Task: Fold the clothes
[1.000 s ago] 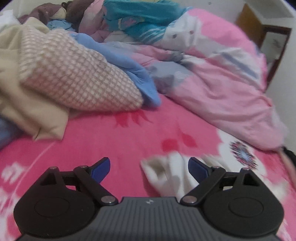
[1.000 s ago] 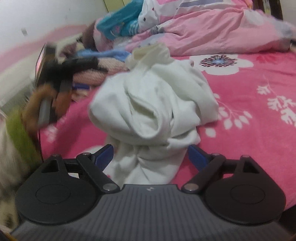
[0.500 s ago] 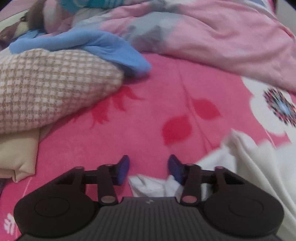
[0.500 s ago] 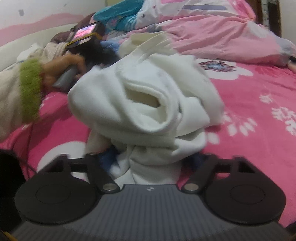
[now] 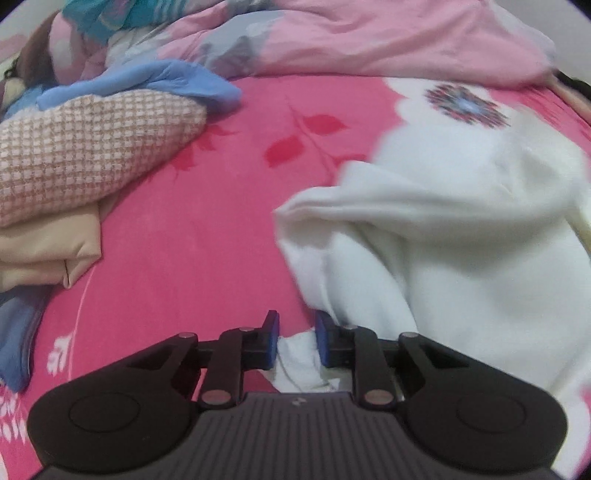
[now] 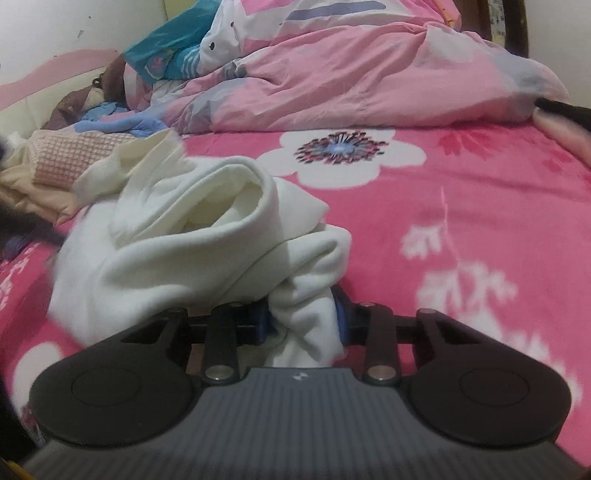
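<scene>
I'm over a bed (image 6: 498,206) with a hot-pink floral sheet, big white flower print near the middle. A rumpled pink duvet (image 6: 351,81) is bunched across the far end, a teal cloth (image 6: 166,55) on top of it at the left. White wall (image 6: 74,26) with a pink stripe behind, dark wooden post at top right. The white garment (image 6: 184,251) lies crumpled mid-bed. My right gripper (image 6: 301,321) has just been closing its jaws; they now pinch a thick fold of the garment's near edge. From the left wrist view, my left gripper (image 5: 295,338) has also just been closing, jaws nearly together on a thin bit of the same white garment (image 5: 461,240). Left of it: checked pink-and-white knit (image 5: 81,147) on beige fabric (image 5: 48,254), blue cloth (image 5: 147,81) behind. Edges are motion-blurred.
</scene>
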Motion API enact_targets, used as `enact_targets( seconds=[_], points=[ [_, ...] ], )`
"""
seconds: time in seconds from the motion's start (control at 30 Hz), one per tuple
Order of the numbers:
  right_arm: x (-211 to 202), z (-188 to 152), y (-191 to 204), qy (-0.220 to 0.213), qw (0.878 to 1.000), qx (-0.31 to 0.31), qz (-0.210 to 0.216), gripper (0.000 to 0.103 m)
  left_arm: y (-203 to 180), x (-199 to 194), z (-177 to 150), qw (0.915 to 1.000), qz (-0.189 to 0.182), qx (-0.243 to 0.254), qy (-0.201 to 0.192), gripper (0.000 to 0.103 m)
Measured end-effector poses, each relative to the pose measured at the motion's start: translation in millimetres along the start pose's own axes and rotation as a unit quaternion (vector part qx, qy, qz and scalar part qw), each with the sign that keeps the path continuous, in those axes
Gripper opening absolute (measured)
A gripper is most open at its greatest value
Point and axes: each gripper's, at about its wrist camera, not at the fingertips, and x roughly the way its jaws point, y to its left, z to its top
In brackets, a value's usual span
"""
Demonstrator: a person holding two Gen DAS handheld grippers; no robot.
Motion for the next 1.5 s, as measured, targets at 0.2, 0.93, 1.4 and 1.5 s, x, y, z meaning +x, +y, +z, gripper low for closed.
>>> enact_targets(
  seconds=[0.2, 0.93, 1.4, 1.5],
  points=[
    [34.8, 22.4, -35.4, 0.008, 0.998, 0.051, 0.038, 0.034, -16.5, -21.5, -23.3, 0.9993, 0.002, 0.030, -0.022, 0.022],
    [-37.3, 31.6, 65.8, -0.101, 0.962, -0.229, 0.113, 0.069, -64.0, -51.7, -15.0, 0.9569, -0.056, 0.177, -0.223, 0.071],
    [-2.4, 65.3, 32.9, -0.072, 0.979, -0.177, 0.074, 0.013, -37.1, -24.5, 15.9, 0.9709, -0.078, 0.121, -0.191, 0.030],
    [-6.1, 77.0, 25.3, -0.083, 0.982, -0.145, 0.081, 0.012, -45.2, -23.8, 15.0, 0.9681, -0.052, 0.146, -0.197, 0.071]
  ],
)
